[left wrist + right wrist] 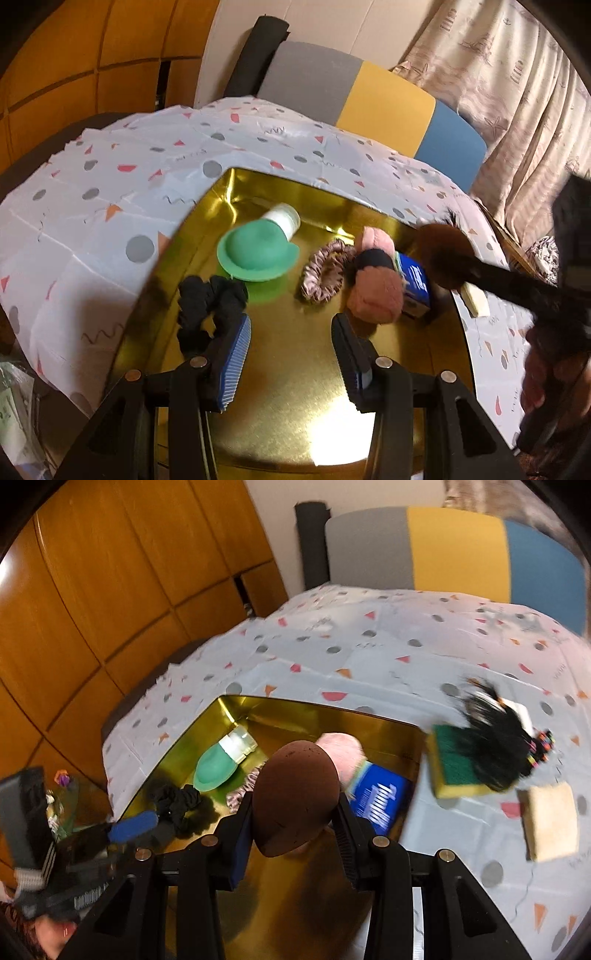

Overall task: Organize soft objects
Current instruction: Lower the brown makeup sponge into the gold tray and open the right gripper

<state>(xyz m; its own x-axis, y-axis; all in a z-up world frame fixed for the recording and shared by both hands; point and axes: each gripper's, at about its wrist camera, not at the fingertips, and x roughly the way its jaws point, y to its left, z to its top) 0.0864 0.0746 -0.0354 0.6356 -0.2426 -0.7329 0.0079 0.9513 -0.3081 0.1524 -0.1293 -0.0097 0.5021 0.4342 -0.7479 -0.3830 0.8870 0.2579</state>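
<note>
Two tools are at work over the gold tray (280, 398). A brown sponge egg (295, 797) is clamped in the right tool (295, 834), above the tray's near side. It should be lowered onto bare tray beside the pink puff (375, 295) before the grip is eased. The left tool (291, 354) stands apart and empty, the black scrunchie (207, 306) just beside it. Writing on the blue pack (380, 801) is too blurred to be read.
</note>
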